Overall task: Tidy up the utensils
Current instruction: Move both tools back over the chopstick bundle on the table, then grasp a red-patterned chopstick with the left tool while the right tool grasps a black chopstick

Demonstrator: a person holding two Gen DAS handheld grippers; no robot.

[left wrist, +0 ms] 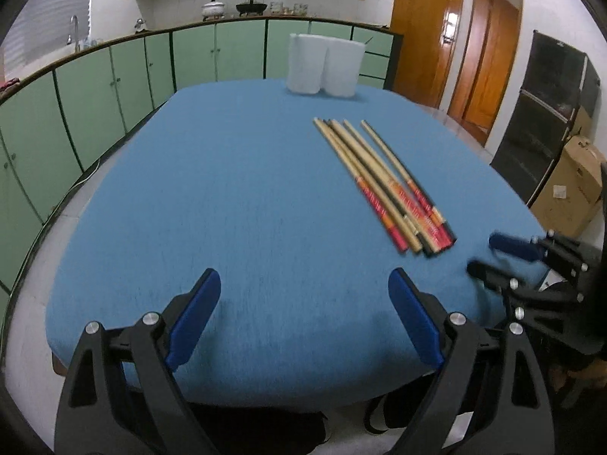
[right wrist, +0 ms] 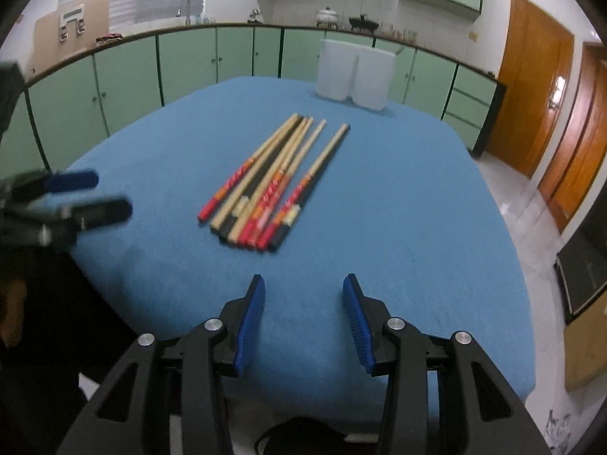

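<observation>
Two grippers hang over the near edge of a blue-covered table (left wrist: 235,197), both pointing down and forward. The left gripper (left wrist: 305,284) has its jaws spread wide with nothing between them. The right gripper (right wrist: 303,288) has its jaws parted more narrowly, also with nothing between them; in the left wrist view it appears at the right edge, blurred.

The chopsticks (right wrist: 277,185) lie flat in a loose bundle near the middle of the table, ends roughly level, with one stick slightly apart on the right side of the bundle. The painted red and black handle ends point toward the grippers; the bare wooden tips point toward a white holder (right wrist: 354,74) that stands upright at the far edge, well beyond the tips.

In the right wrist view the bundle lies almost straight ahead, just left of the line between the fingers, and its long axis runs away from the camera, leaning right. In the left wrist view the same bundle (left wrist: 383,185) sits well off to the right and its axis leans left. The right gripper is therefore judged the nearer and better aligned. Because the sticks run nearly along its pointing line, its jaws would close across the handles rather than along them.
</observation>
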